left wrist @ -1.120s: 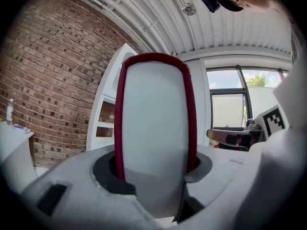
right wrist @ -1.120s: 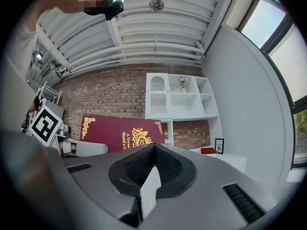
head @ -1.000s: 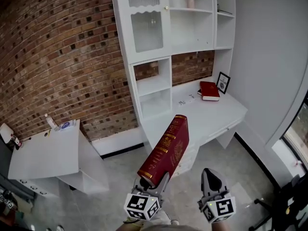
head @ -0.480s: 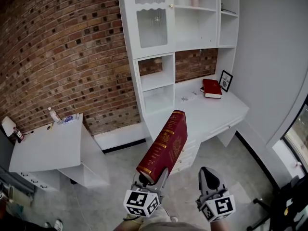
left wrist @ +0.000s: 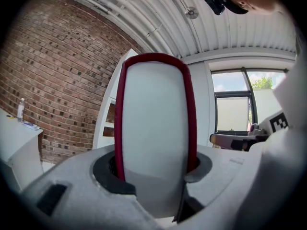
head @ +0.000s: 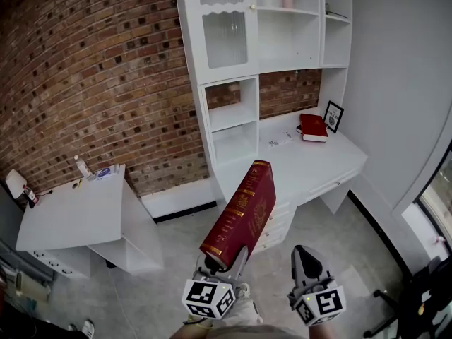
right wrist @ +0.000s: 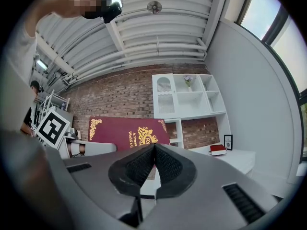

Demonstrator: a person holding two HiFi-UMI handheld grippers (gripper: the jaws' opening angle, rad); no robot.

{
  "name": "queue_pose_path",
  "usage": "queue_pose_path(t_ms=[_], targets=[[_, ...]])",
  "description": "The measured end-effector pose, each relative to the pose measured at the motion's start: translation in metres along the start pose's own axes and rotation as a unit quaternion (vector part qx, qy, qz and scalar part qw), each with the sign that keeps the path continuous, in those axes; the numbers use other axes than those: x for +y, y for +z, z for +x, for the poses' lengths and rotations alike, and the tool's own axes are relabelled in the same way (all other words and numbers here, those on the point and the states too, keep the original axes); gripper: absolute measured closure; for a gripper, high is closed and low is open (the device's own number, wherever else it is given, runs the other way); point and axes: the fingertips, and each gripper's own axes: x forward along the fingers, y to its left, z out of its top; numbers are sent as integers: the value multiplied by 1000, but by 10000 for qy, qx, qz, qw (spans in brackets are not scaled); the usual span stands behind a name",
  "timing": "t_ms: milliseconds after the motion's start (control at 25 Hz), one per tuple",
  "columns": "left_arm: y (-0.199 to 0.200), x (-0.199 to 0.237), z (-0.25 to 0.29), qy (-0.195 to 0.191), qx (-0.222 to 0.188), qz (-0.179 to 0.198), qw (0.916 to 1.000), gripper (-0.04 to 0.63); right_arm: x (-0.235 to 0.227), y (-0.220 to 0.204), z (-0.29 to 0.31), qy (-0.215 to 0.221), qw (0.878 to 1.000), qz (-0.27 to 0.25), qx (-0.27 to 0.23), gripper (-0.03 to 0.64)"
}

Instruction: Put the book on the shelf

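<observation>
Two grippers sit low in the head view, side by side. The left gripper [head: 224,265] is clamped on the bottom end of a thick dark-red book [head: 241,210] with gilt print on its spine. The book stands up out of the jaws and leans away toward the white shelf unit [head: 234,126], held in the air well apart from it. In the left gripper view the pale page block fills the gap, with a red cover against each pad. The right gripper [head: 306,256] has its jaws pressed together with nothing between them. A second red book [head: 313,128] lies flat on the white desk [head: 311,167] under the shelves, near a small framed picture [head: 333,116]. The brick wall [head: 92,83] is behind, and a separate white table [head: 70,217] stands at left.
</observation>
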Motion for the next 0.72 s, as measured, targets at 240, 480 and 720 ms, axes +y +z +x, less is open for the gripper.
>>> queue_pose_path(t_ms=[240,480,720], targets=[[2,4,6,3,-38,10,10000,365,-4,-1,1,-85,9999,92,-6,611],[4,10,19,15,-102,-11,9999,365,-12,-3,11,-115,9999,79,28,611],[6,19,36,44,-127,-28,9999,365,-24,-3,26,-142,9999,75,-1,611]])
